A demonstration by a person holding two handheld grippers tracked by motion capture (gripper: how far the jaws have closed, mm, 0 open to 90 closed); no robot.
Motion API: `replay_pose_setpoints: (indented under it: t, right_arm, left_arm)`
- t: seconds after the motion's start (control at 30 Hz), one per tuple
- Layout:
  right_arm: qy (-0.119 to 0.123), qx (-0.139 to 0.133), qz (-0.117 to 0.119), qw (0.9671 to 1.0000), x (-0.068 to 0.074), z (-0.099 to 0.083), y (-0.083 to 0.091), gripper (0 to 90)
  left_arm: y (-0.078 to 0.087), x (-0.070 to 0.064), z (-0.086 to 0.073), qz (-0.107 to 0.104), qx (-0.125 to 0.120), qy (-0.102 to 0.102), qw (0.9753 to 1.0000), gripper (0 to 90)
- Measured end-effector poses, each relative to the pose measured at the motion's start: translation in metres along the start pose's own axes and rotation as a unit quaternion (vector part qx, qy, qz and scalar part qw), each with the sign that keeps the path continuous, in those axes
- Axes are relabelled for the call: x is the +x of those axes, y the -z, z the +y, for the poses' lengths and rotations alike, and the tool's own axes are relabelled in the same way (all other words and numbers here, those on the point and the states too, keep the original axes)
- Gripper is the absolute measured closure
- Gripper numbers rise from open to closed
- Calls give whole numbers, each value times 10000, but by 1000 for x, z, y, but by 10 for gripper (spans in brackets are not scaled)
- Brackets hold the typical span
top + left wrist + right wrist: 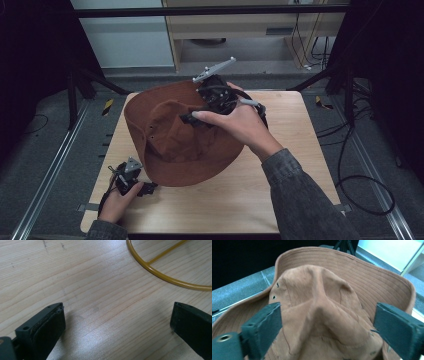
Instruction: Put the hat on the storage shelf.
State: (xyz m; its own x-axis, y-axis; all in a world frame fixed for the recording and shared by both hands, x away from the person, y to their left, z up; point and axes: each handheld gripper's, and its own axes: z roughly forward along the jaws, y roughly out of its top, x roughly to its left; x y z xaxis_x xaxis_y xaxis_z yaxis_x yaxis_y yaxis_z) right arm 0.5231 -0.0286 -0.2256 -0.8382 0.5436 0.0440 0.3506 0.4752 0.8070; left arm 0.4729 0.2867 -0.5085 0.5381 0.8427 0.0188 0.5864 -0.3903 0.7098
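Observation:
A brown wide-brimmed hat (170, 145) sits over the left middle of the wooden table (280, 175), crown up and brim curled up at the back. My right gripper (192, 116) hovers at the crown from the right, open. In the right gripper view its jaws stand wide on either side of the creased crown (322, 290), and I cannot tell if they touch it. My left gripper (149, 188) rests low on the table near the front left edge, just off the brim, open with only bare wood between its jaws (117, 325).
A thin yellow wire ring (160, 275) with a straight spoke lies on the wood ahead of the left gripper. Dark frame legs and cables stand on the grey floor around the table. A pale cabinet is behind.

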Motion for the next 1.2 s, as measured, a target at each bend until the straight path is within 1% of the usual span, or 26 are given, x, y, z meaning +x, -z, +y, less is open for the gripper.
replay_pose_setpoints:
  t: [0.03,0.13,0.2,0.3,0.33,0.4,0.47,0.57,0.6,0.8,0.87,0.9,0.93,0.97,1.0,1.03,1.07,1.1,1.13,1.17,1.2]
  right_arm:
    - [-47,11,-15,10000,-3,-2,2,55]
    - [-66,-33,-41,10000,-6,-3,5,51]
    - [-106,-93,-23,9999,-10,-6,7,54]
    - [-100,-175,9,9998,-14,-12,11,57]
    - [-134,-201,-25,9997,-16,-16,14,58]
    - [-143,-217,-49,9997,-17,-19,16,59]
    - [-213,-240,-135,9994,-20,-26,21,61]
    - [-218,-267,-168,9993,-23,-29,25,61]
    - [-263,-290,-208,9990,-27,-32,29,60]
    - [-348,-310,-294,9985,-34,-40,38,63]
    - [-352,-301,-344,9983,-35,-45,42,61]
    - [-378,-320,-395,9980,-36,-51,47,59]
    - [-378,-320,-395,9980,-36,-51,47,59]
    - [-382,-339,-479,9975,-38,-57,54,59]
    - [-382,-339,-479,9975,-38,-57,54,59]
    - [-384,-374,-608,9967,-39,-65,62,67]
    - [-384,-374,-608,9967,-39,-65,62,67]
    - [-390,-373,-659,9964,-40,-69,66,72]
    - [-421,-372,-822,9950,-43,-77,76,82]
    - [-421,-372,-822,9950,-43,-77,76,82]
    - [-438,-388,-864,9945,-45,-81,81,86]
  left_arm:
    - [0,0,0,-1,-1,1,10000,0]
    - [0,0,0,0,-1,0,10000,0]
    - [0,0,0,11,-12,1,10000,0]
    - [0,0,0,3,-18,3,10000,0]
    - [0,0,0,1,-19,1,10000,0]
    - [0,0,0,3,-20,-1,10000,0]
    - [0,0,0,2,-20,1,10000,0]
    - [0,0,0,2,-18,0,10000,0]
    - [0,0,0,2,-19,-1,10000,0]
    - [0,0,0,-3,-19,1,10000,0]
    - [0,0,0,2,-23,-1,10000,0]
    - [0,0,0,2,-21,0,10000,0]
    - [0,0,0,2,-21,0,10000,0]
    - [0,0,0,4,-23,0,10000,0]
    - [0,0,0,4,-23,0,10000,0]
    - [0,0,0,4,-22,-1,10000,0]
    - [0,0,0,4,-22,-1,10000,0]
    - [0,0,0,2,-21,-2,10000,0]
    - [0,0,0,2,-20,11,10000,0]
    - [0,0,0,-2,-22,16,10000,0]
    - [0,0,0,-2,-21,16,10000,0]
